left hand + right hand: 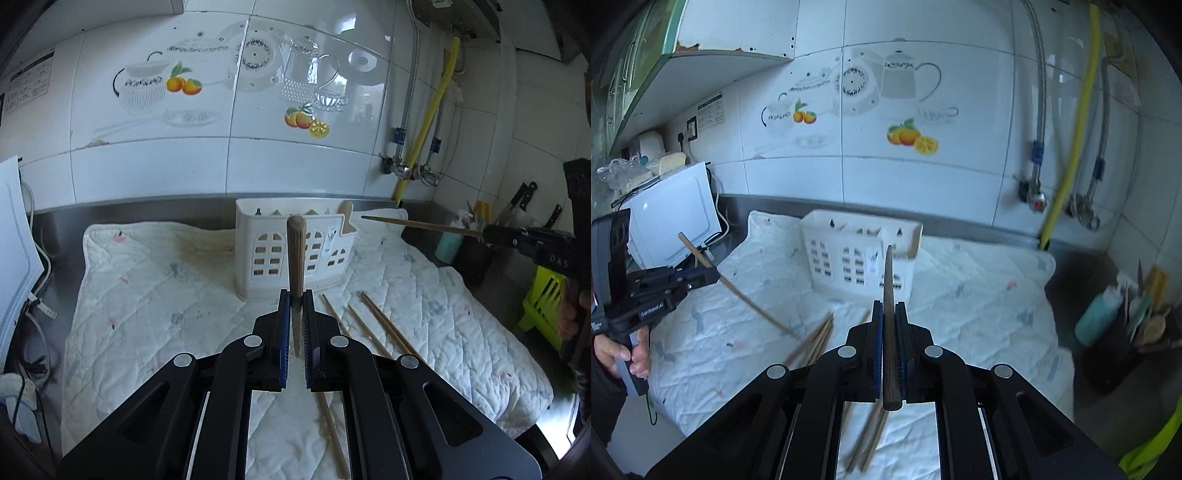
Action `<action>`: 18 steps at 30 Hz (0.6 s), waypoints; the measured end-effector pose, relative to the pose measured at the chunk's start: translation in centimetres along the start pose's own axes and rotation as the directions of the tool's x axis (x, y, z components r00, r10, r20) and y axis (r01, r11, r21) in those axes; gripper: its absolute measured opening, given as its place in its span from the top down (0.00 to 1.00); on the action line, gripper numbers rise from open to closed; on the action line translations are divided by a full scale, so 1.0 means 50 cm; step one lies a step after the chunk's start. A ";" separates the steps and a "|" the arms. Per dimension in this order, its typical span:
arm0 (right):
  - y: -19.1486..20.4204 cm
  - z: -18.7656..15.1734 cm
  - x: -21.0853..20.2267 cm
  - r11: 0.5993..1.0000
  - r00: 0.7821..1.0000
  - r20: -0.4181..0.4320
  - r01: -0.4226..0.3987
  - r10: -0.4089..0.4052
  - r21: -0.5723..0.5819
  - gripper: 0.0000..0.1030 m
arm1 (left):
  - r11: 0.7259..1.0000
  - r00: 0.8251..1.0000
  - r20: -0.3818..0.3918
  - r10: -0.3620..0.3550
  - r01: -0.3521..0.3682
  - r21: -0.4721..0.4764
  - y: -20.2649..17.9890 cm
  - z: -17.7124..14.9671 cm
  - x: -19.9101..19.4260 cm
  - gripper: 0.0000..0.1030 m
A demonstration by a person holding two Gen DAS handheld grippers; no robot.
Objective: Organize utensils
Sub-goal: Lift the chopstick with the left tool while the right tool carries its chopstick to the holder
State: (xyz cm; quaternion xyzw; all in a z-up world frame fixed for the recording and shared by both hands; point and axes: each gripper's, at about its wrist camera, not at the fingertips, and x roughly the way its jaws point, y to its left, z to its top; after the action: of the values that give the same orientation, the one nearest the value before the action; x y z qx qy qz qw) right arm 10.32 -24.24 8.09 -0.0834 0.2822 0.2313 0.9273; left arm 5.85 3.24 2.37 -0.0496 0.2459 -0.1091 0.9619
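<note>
Left gripper (296, 295) clamps 1 chopstick (296, 254); right gripper (889, 306) clamps another chopstick (888, 280); both raised before the holder (295, 251), spare chopsticks (384, 325) lying below.

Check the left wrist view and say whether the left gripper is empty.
No, the left gripper is shut on a chopstick sticking up.

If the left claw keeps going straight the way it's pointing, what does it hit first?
Most likely the white utensil caddy, which stands dead ahead of the left claw on the quilted mat. The chopstick it grips would arrive first, though the distance between them is hard to judge.
</note>
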 end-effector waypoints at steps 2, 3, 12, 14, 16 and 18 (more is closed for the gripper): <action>-0.014 0.043 0.019 1.000 0.999 -0.044 -0.010 0.010 -0.008 0.94 | 1.000 1.000 0.013 0.002 -0.002 0.015 -0.003 0.022 0.003 0.96; -0.018 0.059 0.029 1.000 0.998 -0.061 -0.010 0.009 -0.023 0.94 | 1.000 1.000 0.014 0.001 -0.001 0.018 -0.005 0.031 0.004 0.96; -0.041 0.161 0.151 0.995 0.952 -0.305 -0.057 0.031 -0.078 0.94 | 0.998 0.997 0.074 -0.012 0.008 0.055 -0.015 0.122 0.002 0.96; -0.041 0.176 0.178 0.994 0.935 -0.354 -0.070 0.036 -0.084 0.94 | 0.998 0.994 0.106 -0.009 0.002 0.070 -0.020 0.156 -0.005 0.96; -0.043 0.189 0.204 0.993 0.918 -0.395 -0.077 0.037 -0.086 0.94 | 0.996 0.990 0.137 -0.010 -0.001 0.084 -0.025 0.191 -0.011 0.96; -0.051 0.202 0.227 0.993 0.900 -0.433 -0.094 0.055 -0.068 0.94 | 0.995 0.985 0.173 -0.005 -0.013 0.102 -0.028 0.225 -0.014 0.96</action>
State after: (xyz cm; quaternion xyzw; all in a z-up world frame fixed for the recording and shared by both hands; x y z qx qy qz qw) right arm 24.77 -19.26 10.12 -0.1620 0.4723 0.2547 0.8281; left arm 10.42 2.50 12.72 -0.0087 0.1555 -0.1150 0.9811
